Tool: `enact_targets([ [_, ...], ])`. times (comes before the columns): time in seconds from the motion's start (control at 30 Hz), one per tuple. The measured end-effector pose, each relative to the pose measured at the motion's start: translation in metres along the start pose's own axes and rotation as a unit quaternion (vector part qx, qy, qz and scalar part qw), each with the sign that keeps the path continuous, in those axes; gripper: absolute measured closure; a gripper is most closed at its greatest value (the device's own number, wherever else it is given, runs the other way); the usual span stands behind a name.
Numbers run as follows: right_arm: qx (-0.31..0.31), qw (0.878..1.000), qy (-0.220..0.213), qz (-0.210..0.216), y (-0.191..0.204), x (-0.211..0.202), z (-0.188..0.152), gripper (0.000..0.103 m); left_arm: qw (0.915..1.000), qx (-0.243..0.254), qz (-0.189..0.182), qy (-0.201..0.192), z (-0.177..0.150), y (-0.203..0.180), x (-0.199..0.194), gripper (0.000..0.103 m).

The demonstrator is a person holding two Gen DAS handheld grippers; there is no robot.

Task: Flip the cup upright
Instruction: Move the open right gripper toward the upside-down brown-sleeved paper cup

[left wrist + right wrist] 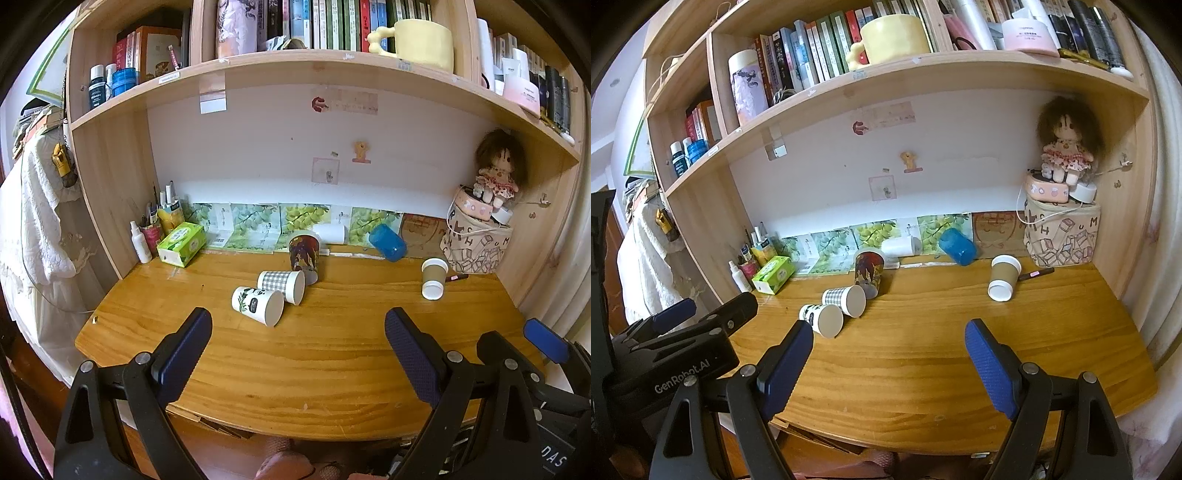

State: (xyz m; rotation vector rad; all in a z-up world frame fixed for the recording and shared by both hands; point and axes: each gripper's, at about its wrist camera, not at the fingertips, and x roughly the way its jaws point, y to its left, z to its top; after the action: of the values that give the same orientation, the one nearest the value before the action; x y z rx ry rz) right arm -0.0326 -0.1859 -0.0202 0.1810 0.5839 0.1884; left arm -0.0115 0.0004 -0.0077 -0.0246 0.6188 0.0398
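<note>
We held the left claw and right claw spread wide, grasping nothing, above the worktop. Beyond them the panda cup, checked cup and brown cup lay on their sides.

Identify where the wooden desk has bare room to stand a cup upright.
Free: the broad wooden desk front, and the strip between the checked paper cup and brown sleeved paper cup. Crowded: the back wall around the blue plastic cup.

Panda cup lies before checked cup on desk.
</note>
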Motion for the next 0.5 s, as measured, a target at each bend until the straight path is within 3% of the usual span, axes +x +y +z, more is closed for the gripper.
enact_targets([
  [0.3,0.028,0.999,0.032,-0.03,-0.013,0.004,-0.006,0.018,0.9984,0.021,-0.024,0.046,-0.002,-0.012,0.016,0.007],
  [0.5,0.086,0.992,0.067,-0.063,-0.038,0.008,-0.018,0.018,0.9928,0.058,-0.052,0.091,-0.005,-0.035,0.033,0.007],
])
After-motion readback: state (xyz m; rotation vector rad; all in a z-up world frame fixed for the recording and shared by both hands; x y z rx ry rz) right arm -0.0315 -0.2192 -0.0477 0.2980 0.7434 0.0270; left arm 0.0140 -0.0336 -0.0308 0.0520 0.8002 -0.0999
